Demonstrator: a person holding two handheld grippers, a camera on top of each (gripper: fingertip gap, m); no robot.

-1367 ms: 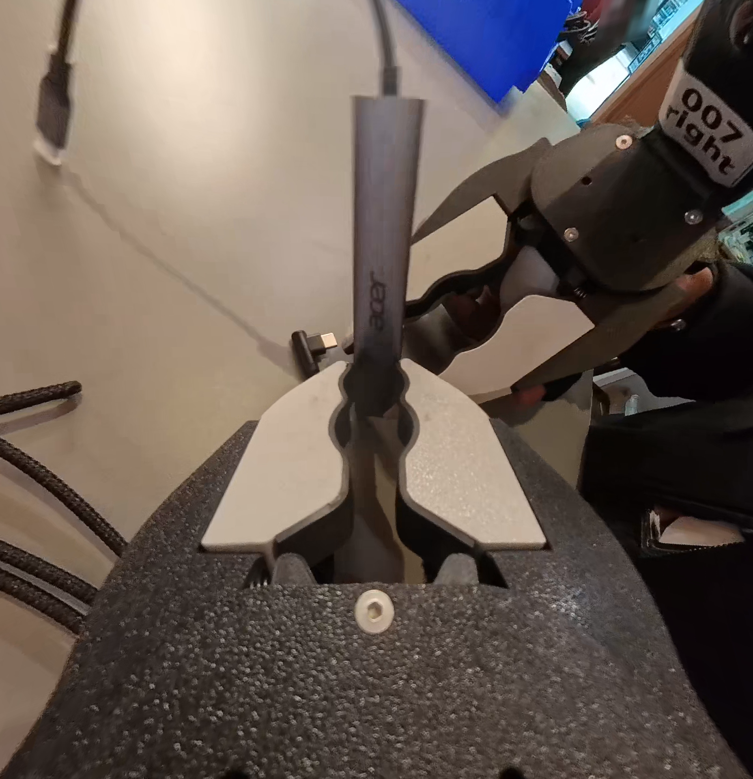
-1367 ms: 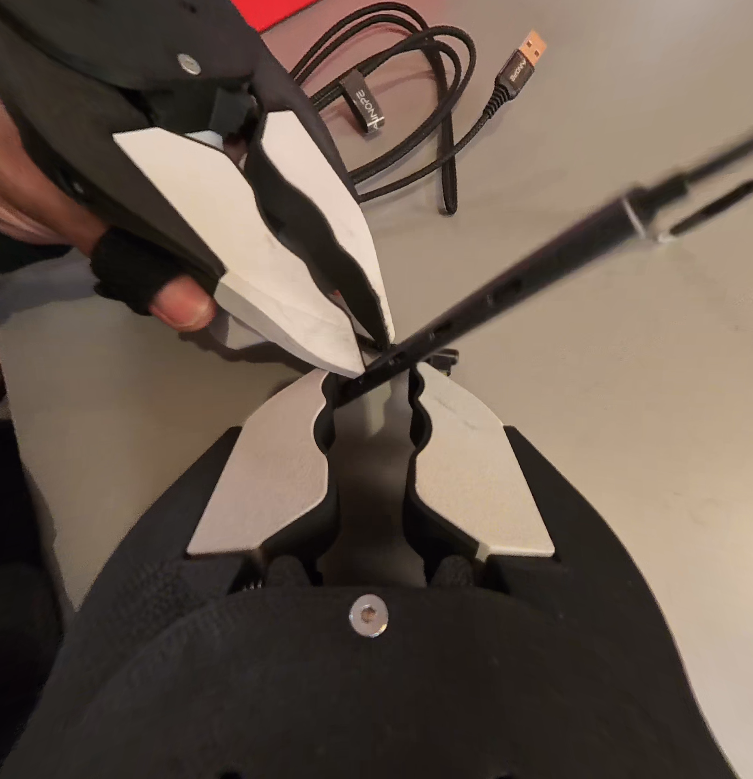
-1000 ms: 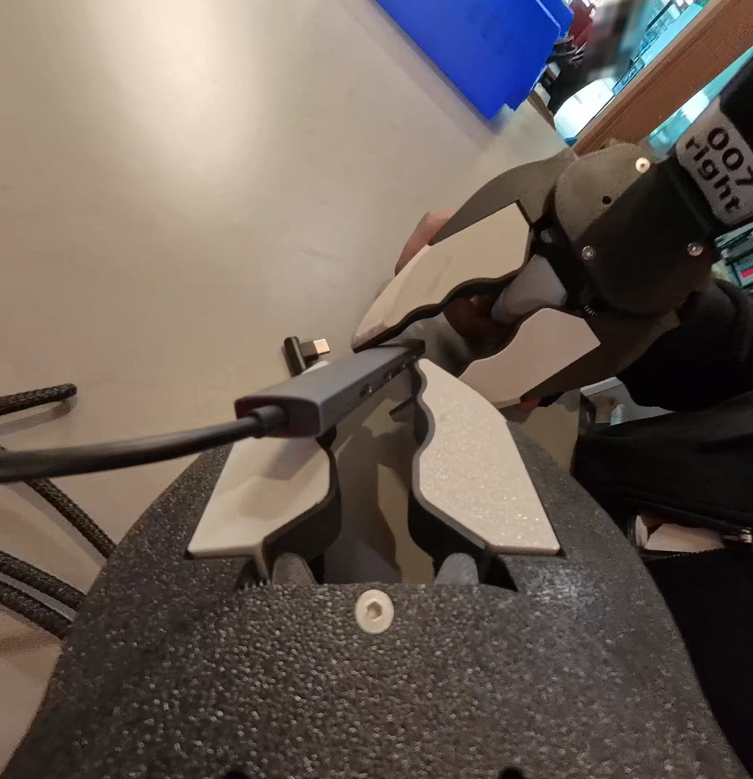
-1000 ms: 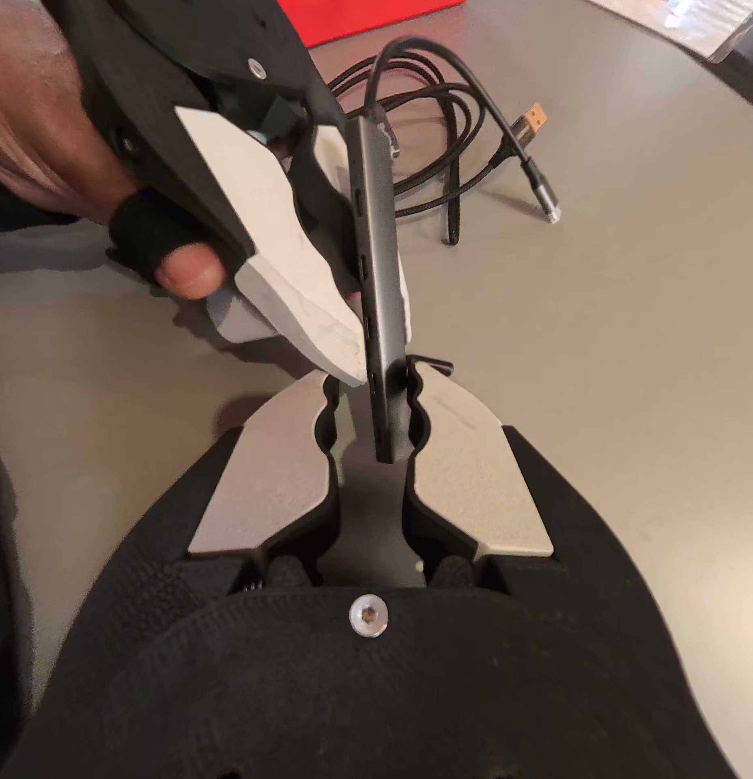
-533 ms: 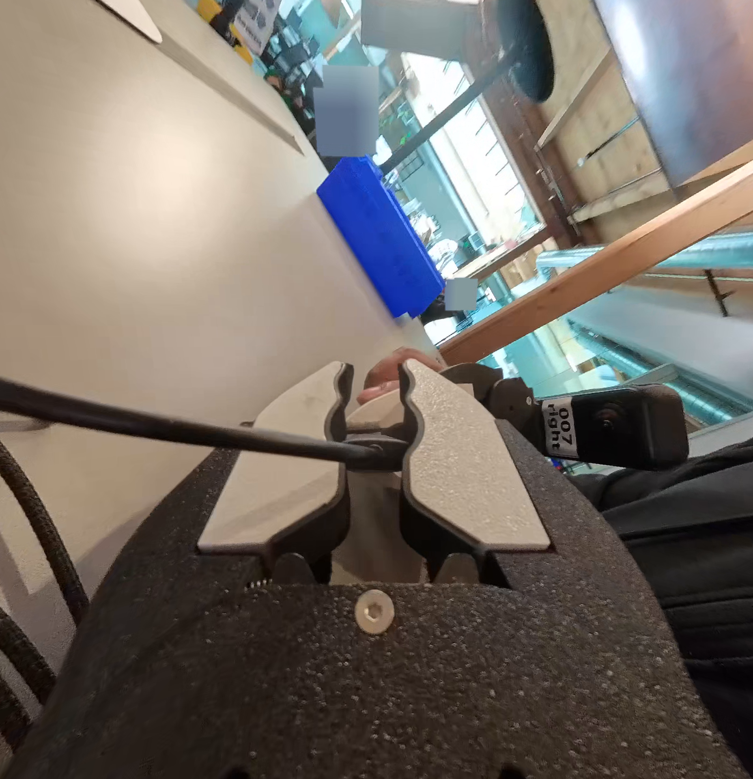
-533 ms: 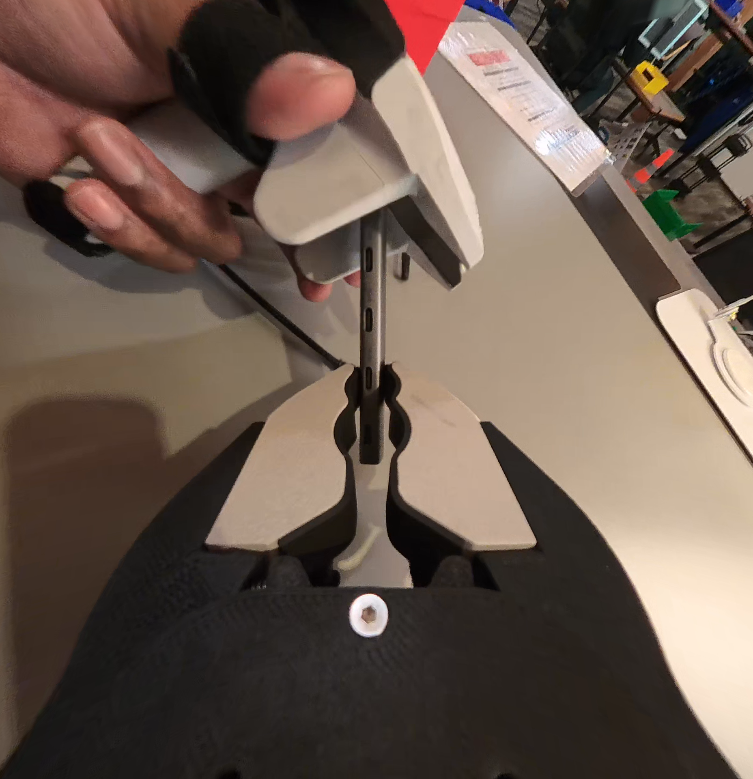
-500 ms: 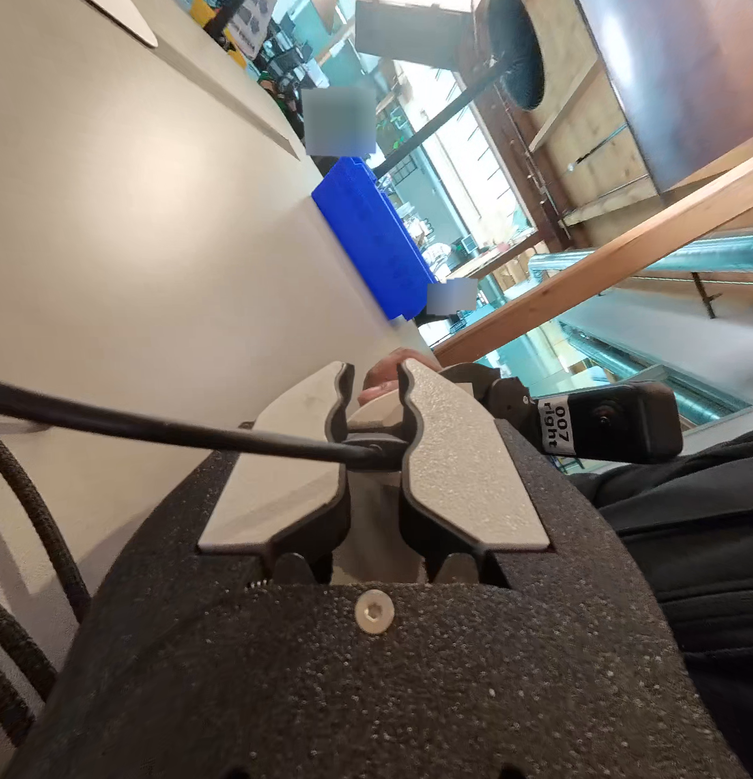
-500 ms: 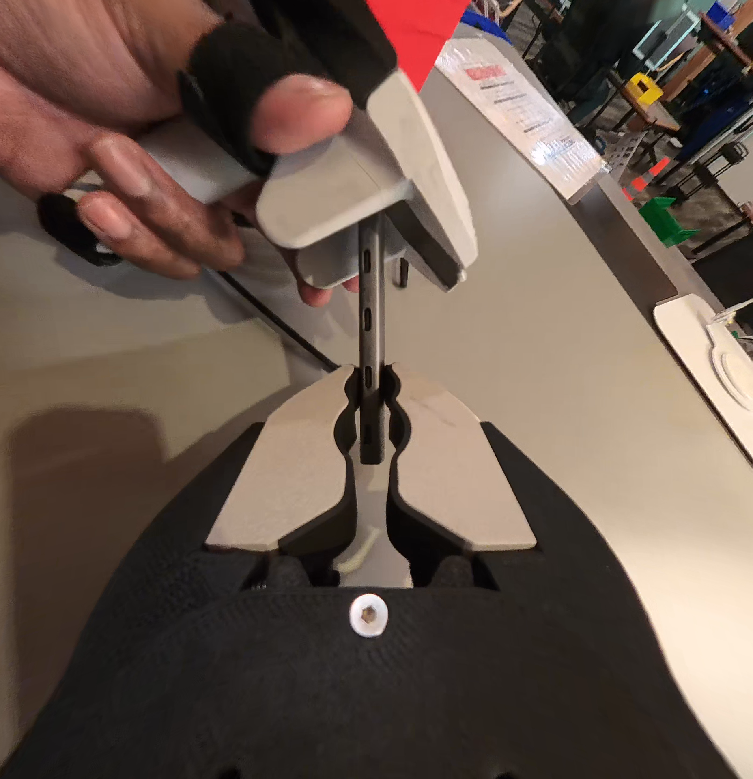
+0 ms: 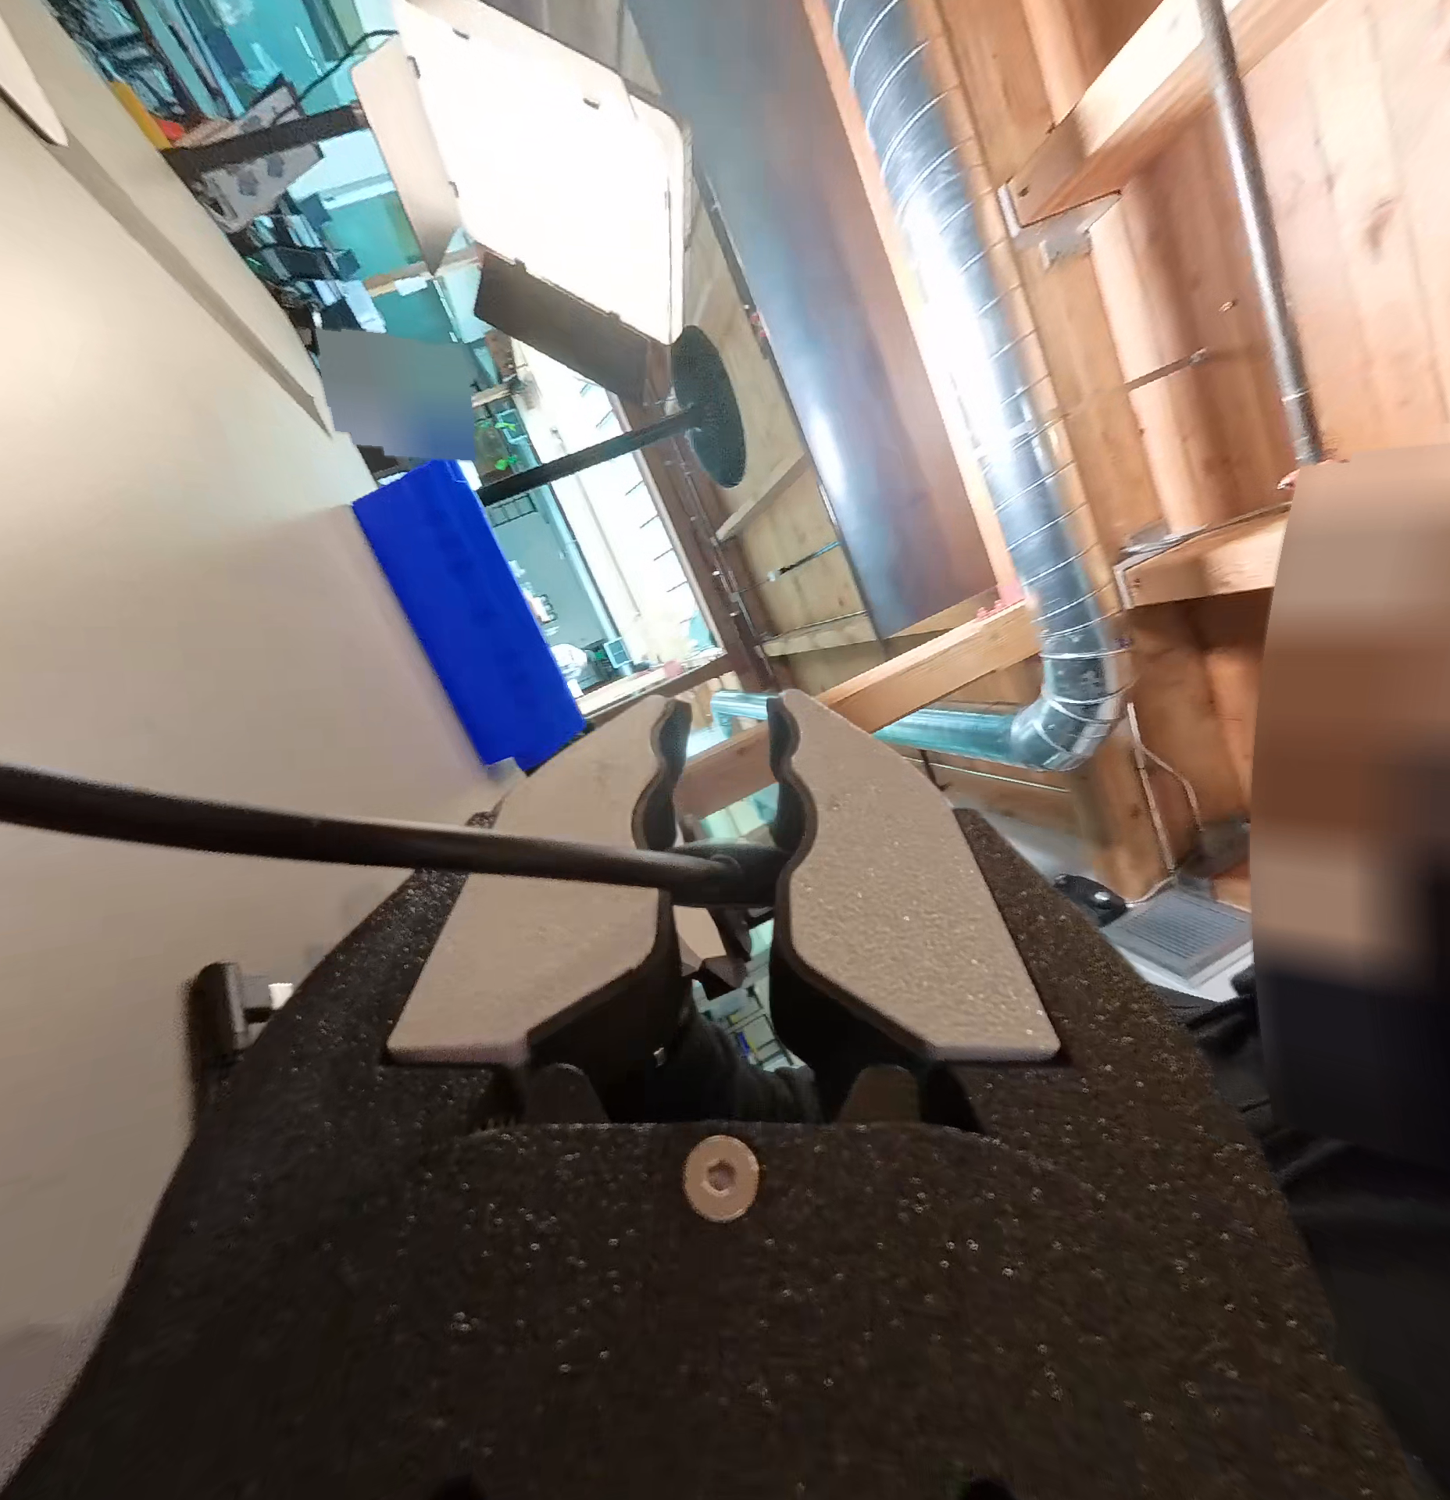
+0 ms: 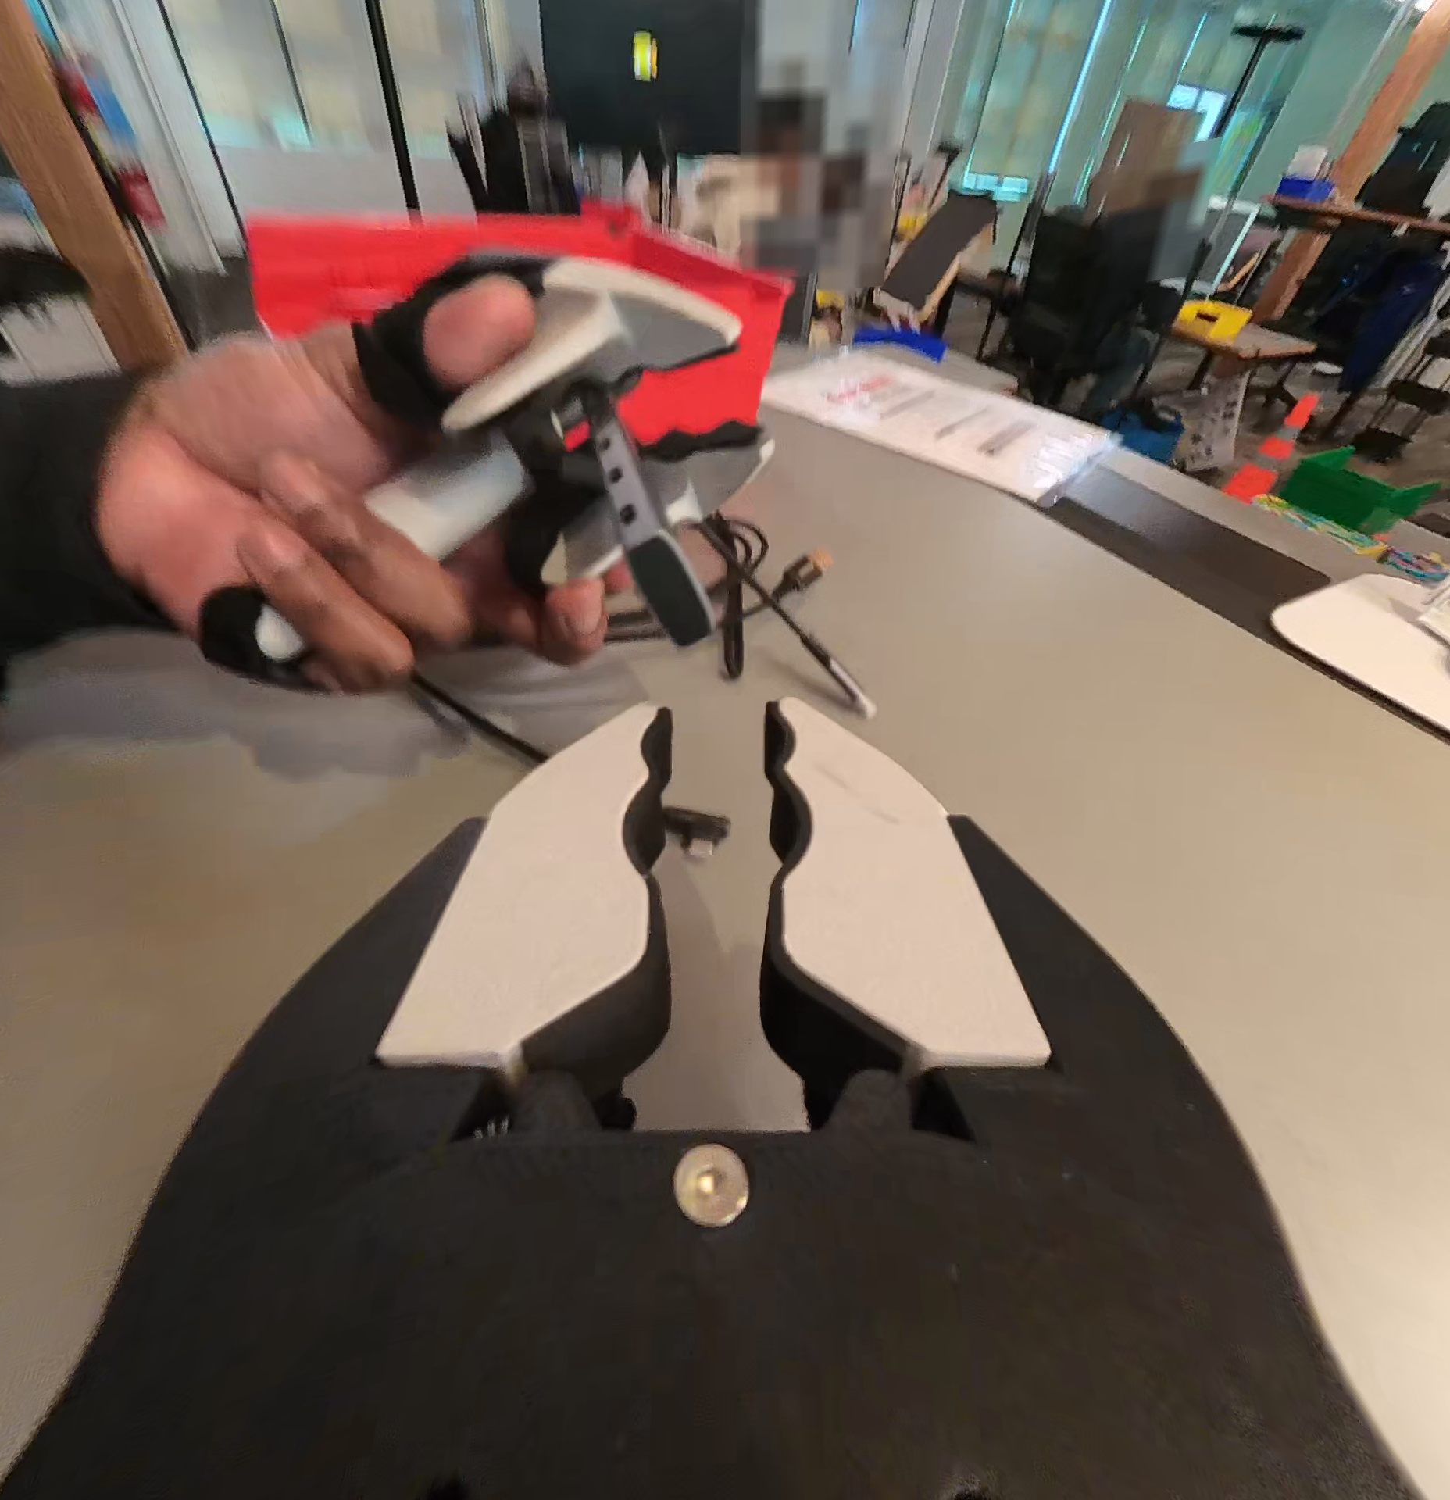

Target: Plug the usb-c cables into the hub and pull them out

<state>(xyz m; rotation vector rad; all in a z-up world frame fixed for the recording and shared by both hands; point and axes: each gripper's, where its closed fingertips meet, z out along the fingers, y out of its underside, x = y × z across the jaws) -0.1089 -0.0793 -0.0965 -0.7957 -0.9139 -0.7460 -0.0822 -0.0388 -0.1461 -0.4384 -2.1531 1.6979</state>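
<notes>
My left gripper (image 9: 722,714) is shut on the slim grey hub (image 10: 665,568). In the right wrist view it is held up at the upper left by a hand (image 10: 300,503), and the hub sticks down out of its fingers, tilted. In the left wrist view only the hub's dark end (image 9: 742,881) shows between the fingers, with its black lead (image 9: 300,828) running off to the left. My right gripper (image 10: 718,714) is open and empty, low over the table and apart from the hub. A black right-angle USB-C plug (image 10: 697,832) lies on the table just beyond its fingers; it also shows in the left wrist view (image 9: 235,998).
Coiled black cables (image 10: 738,584) with an orange-tipped plug (image 10: 811,564) lie on the grey table (image 10: 1071,771) beyond the hub. A red bin (image 10: 462,268) stands at the back, a white tray (image 10: 1371,641) at the right edge, a blue bin (image 9: 462,617) across the table.
My right gripper has let go of the hub's end, opened and drawn back. My left gripper has swung up and away with the hub still in it.
</notes>
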